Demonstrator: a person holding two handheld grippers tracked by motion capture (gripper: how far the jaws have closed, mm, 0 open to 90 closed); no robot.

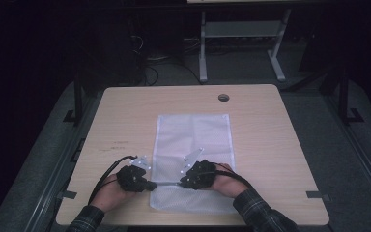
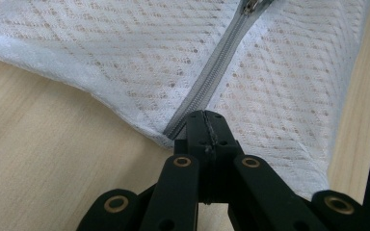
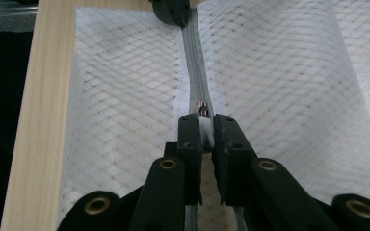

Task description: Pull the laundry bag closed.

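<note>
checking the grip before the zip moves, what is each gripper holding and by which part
Left gripper pinches the mesh bag at the zipper's end; right gripper clamps the zipper pull.

Zipper slider (image 2: 251,5) cut by top edge in left gripper view; left gripper (image 3: 172,10) cut by top edge in right gripper view; zipper pull (image 3: 205,132) mostly hidden between right gripper (image 3: 204,130) jaws; forearms cut at bottom of high view
</note>
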